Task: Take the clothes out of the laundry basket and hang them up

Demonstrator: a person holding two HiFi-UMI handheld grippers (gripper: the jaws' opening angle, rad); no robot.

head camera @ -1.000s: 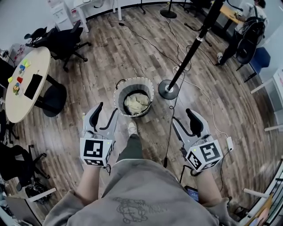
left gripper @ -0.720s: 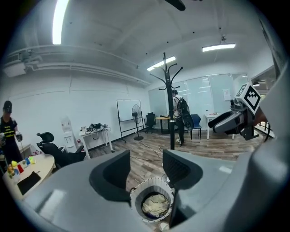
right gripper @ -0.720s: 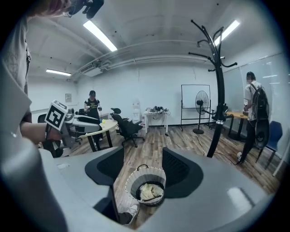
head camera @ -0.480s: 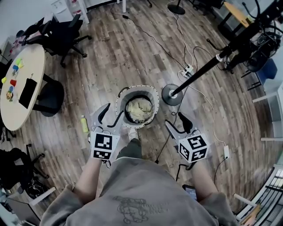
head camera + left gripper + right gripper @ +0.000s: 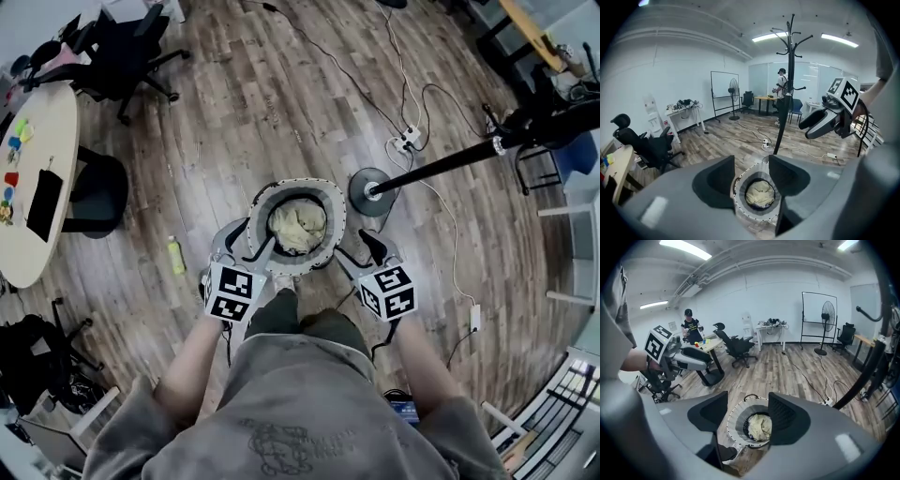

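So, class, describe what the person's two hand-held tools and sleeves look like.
The left tool and right tool each have a light grey body, grey jaws with black inner faces, and a white cube printed with black square markers. The sleeves are grey sweatshirt fabric.

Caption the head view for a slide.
Left gripper open, right gripper just opened wider, both empty, near laundry basket holding a cream garment.
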